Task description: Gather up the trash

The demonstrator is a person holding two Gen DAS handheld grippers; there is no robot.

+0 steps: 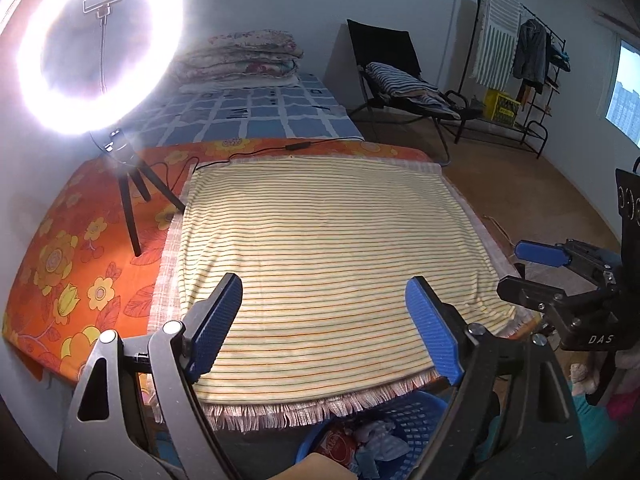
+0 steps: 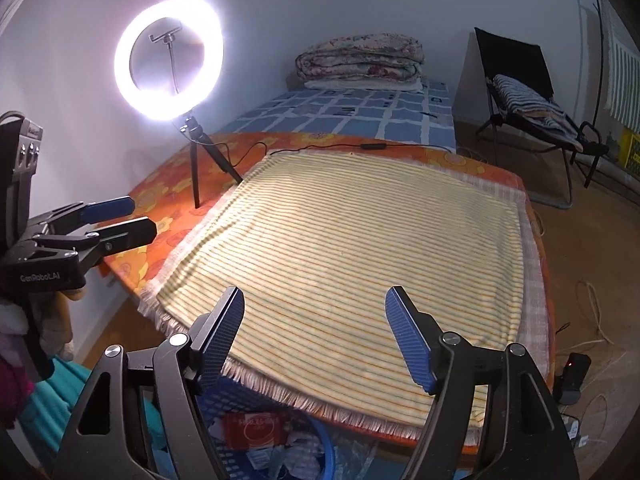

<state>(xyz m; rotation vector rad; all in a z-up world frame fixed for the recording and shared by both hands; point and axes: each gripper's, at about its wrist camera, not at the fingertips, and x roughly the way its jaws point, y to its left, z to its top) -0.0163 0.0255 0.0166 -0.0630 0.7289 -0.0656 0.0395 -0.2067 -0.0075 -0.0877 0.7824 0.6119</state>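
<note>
Looking along the left gripper (image 1: 324, 320), its two blue pads stand wide apart with nothing between them, over the near half of one striped cloth (image 1: 332, 240) that covers the worktop (image 1: 80, 248). Below the cloth's fringed near edge sits one blue basket (image 1: 408, 412) holding the trash (image 1: 360, 444): one red packet and some crumpled pale scraps (too jumbled to count). Left of the cloth stands one ring light (image 1: 96, 44) on a three-legged stand. Right of the cloth, the right gripper (image 1: 532, 268) shows from the side, jaws parted.

From the right wrist view, the right gripper (image 2: 314, 334) is also wide and empty above the striped cloth (image 2: 360, 248). The blue basket (image 2: 224, 408) with its trash (image 2: 256, 428) lies under the cloth's near edge. Left of the cloth is the left gripper (image 2: 128, 220), open, and beyond it the ring light (image 2: 168, 60).
</note>
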